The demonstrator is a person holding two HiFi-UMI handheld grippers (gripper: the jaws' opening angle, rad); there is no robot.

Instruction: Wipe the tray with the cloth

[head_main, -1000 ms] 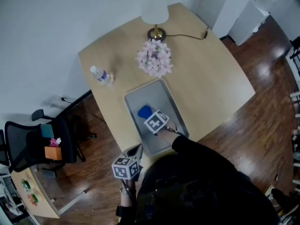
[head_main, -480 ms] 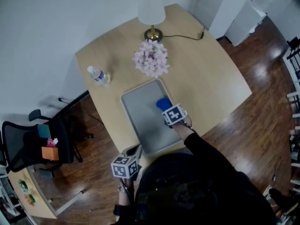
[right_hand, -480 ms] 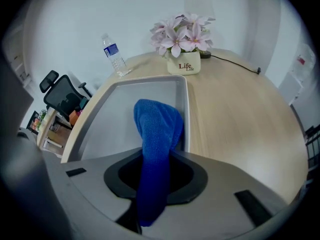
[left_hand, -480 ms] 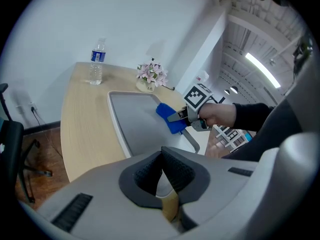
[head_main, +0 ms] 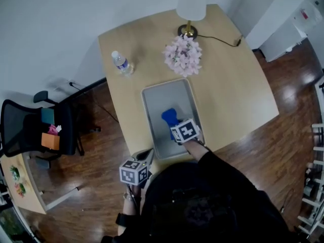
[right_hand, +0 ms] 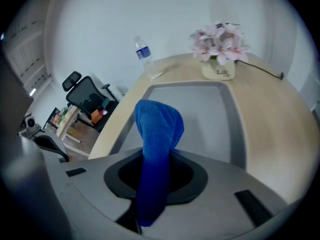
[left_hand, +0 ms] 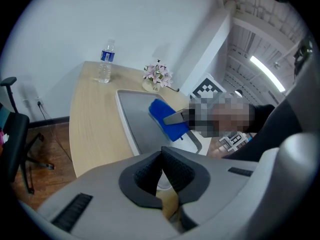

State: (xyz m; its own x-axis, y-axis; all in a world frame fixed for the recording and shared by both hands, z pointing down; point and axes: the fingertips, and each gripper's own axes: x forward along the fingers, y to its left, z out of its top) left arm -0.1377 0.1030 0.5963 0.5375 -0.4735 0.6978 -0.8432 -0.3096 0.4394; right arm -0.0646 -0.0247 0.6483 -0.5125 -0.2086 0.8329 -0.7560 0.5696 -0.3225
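Observation:
A grey metal tray [head_main: 162,97] lies on the wooden table, near its front edge. My right gripper [head_main: 175,124] is over the near half of the tray, shut on a blue cloth [head_main: 169,116] that sticks out ahead of its jaws. In the right gripper view the cloth [right_hand: 157,129] rises from between the jaws, with the tray [right_hand: 200,109] behind it. My left gripper [head_main: 146,157] hovers at the table's front edge, left of the tray's near corner; its pads meet with nothing between them. The left gripper view shows the tray [left_hand: 132,116] and the cloth [left_hand: 164,115] ahead.
A pot of pink flowers [head_main: 183,55] stands just beyond the tray, with a lamp [head_main: 190,14] and its cable behind it. A water bottle [head_main: 121,63] stands at the far left corner. An office chair [head_main: 30,128] is on the floor at the left.
My right gripper carried the cloth from the tray's left side to its right side, then back to the middle near part. The left gripper stayed put.

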